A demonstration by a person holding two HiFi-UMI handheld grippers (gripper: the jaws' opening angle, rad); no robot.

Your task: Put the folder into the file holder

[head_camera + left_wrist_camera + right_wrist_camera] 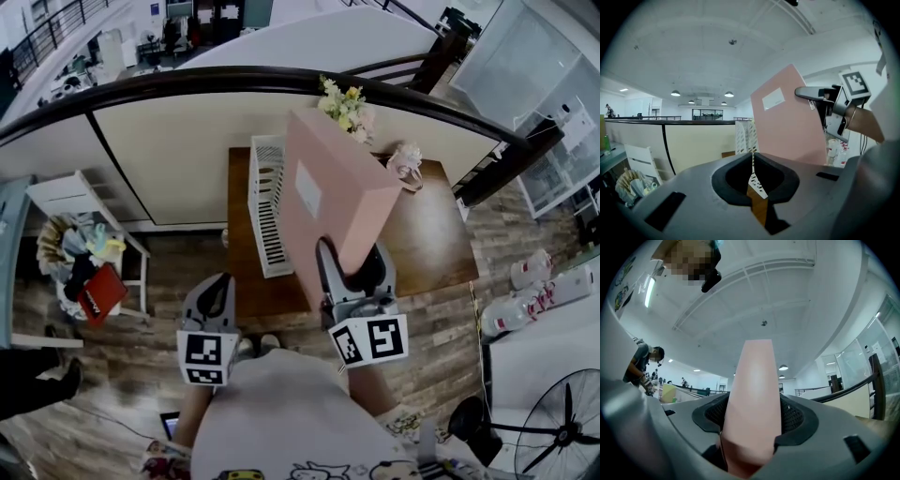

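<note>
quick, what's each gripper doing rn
left gripper: closed, empty
right gripper: closed on the folder

No lettering can be read anywhere. The folder [330, 192] clamped in the right tool [354, 264] bears a white label [307, 190], too small to read. A red item [101, 292], well left of the left tool [222, 281], shows illegible white print. The tool cubes [370, 339] carry only square markers.
</note>
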